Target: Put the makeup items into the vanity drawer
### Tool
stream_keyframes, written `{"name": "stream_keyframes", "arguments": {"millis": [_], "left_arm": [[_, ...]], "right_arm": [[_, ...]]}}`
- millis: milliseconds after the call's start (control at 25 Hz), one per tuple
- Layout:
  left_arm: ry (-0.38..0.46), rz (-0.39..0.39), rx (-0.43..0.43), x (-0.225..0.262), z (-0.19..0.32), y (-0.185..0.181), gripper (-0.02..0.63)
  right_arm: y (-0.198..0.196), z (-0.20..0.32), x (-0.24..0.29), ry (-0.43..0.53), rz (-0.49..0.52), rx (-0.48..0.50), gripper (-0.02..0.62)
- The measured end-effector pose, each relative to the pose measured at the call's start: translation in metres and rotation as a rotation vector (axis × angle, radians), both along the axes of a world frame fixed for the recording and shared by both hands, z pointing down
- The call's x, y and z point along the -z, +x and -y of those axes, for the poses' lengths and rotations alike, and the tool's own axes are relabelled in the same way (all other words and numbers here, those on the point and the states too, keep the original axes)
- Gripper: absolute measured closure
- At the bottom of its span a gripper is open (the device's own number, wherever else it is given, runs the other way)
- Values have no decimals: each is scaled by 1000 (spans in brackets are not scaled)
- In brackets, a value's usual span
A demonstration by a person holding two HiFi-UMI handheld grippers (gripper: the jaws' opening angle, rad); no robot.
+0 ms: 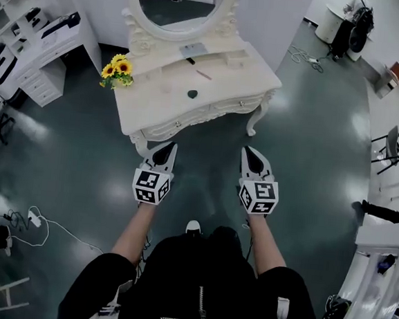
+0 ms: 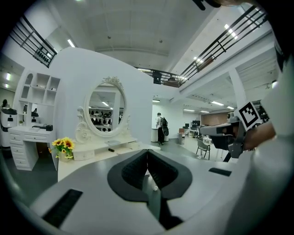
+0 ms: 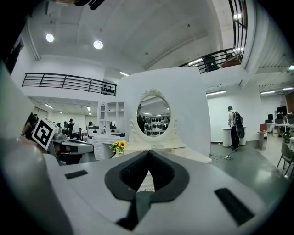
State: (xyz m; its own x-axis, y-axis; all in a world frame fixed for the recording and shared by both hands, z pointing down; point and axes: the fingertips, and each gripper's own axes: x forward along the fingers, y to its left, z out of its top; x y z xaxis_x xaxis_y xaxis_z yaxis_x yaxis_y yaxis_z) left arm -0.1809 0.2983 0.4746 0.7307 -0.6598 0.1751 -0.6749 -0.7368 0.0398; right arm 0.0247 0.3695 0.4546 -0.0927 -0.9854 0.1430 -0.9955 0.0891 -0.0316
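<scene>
White ornate vanity [image 1: 163, 83] at upper centre carries small makeup items [image 1: 192, 93] — a dark blob, a pink stick. Left gripper [image 1: 166, 150] and right gripper [image 1: 250, 156] hover below it, jaws together, empty.

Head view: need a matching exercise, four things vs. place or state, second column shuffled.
1. sunflowers
2. oval mirror
3. small dark item
4. right gripper

A. shut, held short of the vanity
B. middle of the vanity top
C. back of the vanity
D. vanity top's left end in the picture

Pairs: 1-D, 2-C, 3-B, 4-A
</scene>
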Motion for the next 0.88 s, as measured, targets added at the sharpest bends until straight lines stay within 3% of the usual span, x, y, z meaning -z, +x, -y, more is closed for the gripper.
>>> {"name": "stream_keyframes", "arguments": {"millis": [480,880], "left_arm": [[-12,0,88,-16,98,7,584],[-33,9,277,-20,203,33,584]], "right_arm": [[16,126,-11,-3,13,95,591],[45,284,-20,-28,19,289,591]]}}
